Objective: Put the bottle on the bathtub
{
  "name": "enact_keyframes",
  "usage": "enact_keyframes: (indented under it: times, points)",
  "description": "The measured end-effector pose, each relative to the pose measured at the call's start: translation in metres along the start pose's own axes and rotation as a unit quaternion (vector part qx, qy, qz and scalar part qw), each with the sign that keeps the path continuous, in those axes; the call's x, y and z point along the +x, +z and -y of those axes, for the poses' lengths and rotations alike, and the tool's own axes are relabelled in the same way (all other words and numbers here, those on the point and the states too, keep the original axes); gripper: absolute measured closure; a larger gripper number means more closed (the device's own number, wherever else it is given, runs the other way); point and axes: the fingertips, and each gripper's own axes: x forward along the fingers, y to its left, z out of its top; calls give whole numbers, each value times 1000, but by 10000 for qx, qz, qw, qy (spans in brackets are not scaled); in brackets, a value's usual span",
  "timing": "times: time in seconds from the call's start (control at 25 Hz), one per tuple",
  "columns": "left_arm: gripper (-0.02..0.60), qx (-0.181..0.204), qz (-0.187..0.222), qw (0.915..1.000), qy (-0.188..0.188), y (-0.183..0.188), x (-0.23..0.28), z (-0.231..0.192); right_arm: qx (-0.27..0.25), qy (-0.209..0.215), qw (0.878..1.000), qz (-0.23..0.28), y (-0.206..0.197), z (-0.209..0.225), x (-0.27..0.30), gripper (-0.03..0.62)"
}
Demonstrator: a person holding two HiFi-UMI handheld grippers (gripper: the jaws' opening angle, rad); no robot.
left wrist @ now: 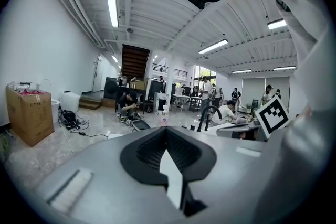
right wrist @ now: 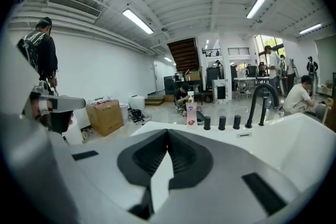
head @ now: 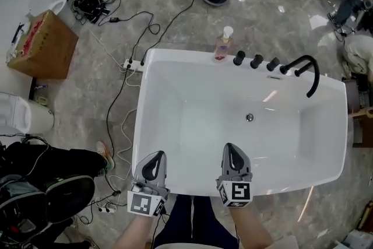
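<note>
A pink bottle (head: 222,44) with a white pump top stands upright on the far rim of the white bathtub (head: 175,64), just left of the black tap knobs. It also shows small in the right gripper view, as the bottle (right wrist: 191,110). My left gripper (head: 152,164) and right gripper (head: 233,158) hover side by side over the tub's near rim, far from the bottle. Both are shut, jaws pressed together with nothing between them. In its own view the left gripper (left wrist: 167,131) points across the room; the right gripper (right wrist: 168,134) points toward the taps.
Black tap knobs (head: 256,61) and a curved black spout (head: 307,70) line the far rim. A drain (head: 249,117) sits in the basin. Cables and a power strip (head: 133,65) lie on the floor left of the tub, with a cardboard box (head: 41,46) and a white bin (head: 16,114).
</note>
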Motion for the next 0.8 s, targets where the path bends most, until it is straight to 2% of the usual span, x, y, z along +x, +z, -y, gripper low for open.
enact_keyframes:
  times: [0.16, 0.36, 0.48, 0.8]
  points:
    - [574, -62, 116, 9999, 39, 51, -28, 9, 58, 162, 9998, -40, 47, -19, -40, 586]
    - [574, 167, 533, 9983, -170, 112, -35, 20, 80, 220, 9992, 326, 114, -31, -68, 586]
    - [574, 296, 721, 9968, -146, 141, -50, 29, 75, 243, 9987, 435, 138, -34, -93, 586]
    - [572, 215, 885, 9958, 0, 194, -98, 52, 131, 403, 9977, 528, 184, -38, -172, 586]
